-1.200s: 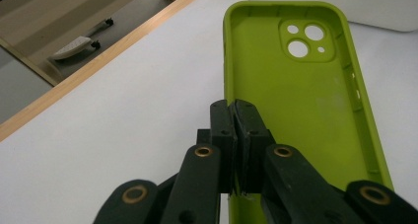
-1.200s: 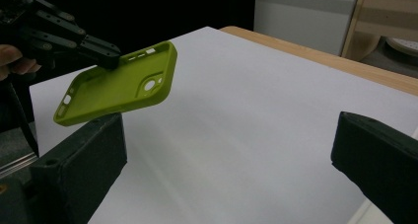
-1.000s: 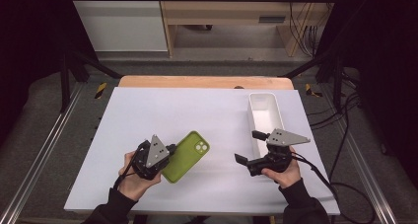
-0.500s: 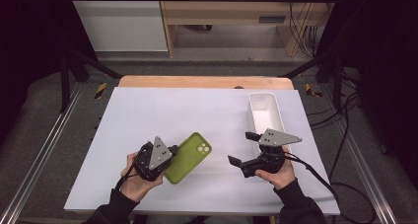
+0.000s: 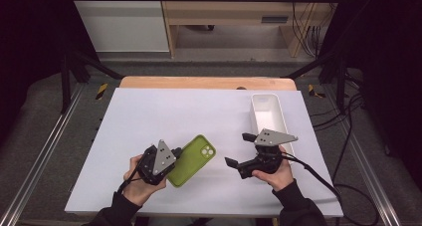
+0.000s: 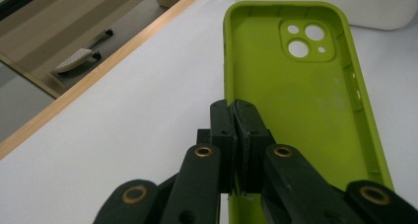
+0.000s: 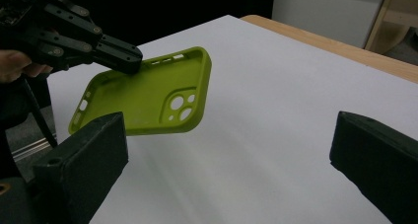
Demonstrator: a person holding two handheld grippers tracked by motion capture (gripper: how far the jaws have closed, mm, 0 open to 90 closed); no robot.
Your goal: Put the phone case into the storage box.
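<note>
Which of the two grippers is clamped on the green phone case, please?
The left gripper: its jaws are pinched shut on the side wall of the green phone case. The right gripper stands open, apart from the case.

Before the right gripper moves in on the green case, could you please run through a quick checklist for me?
1. Left gripper shut on the case wall: ok.
2. Case lifted off the table, open side up: ok.
3. Right gripper open, nothing between its jaws: ok.
4. Path between right gripper and case clear: ok.
5. White bin beside the right hand, out of the path: ok.
6. Grip firmness: cannot tell.
</note>
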